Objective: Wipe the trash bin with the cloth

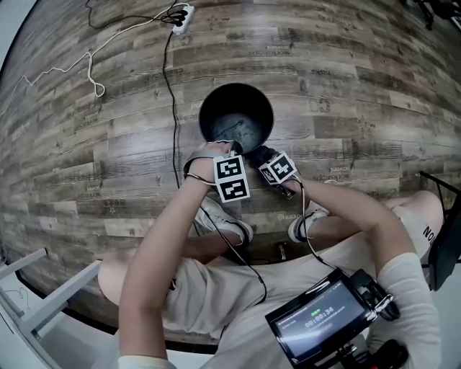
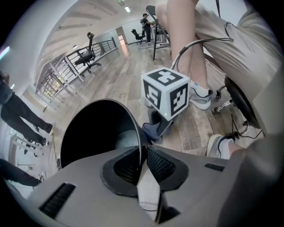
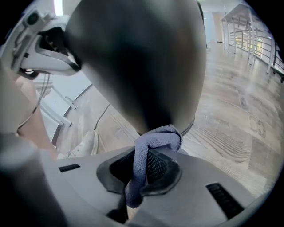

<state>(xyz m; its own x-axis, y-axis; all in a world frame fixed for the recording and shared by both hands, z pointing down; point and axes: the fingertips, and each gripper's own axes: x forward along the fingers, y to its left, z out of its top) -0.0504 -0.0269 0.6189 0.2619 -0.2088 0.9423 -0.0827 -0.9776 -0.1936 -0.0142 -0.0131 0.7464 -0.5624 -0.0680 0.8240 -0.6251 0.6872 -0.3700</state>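
the left gripper point(image 2: 141, 165) clamps the rim of the trash bin point(image 2: 95, 133), probably to steady it on the floor point(image 1: 360, 86). the right gripper point(image 3: 143, 166) pinches the cloth point(image 3: 159, 135) tight against the bin's outer wall

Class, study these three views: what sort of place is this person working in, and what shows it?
Probably an open-plan office or lab: a grey-brown wood-look plank floor, a black wheeled office chair near long metal railings, and a white power strip with trailing cables.
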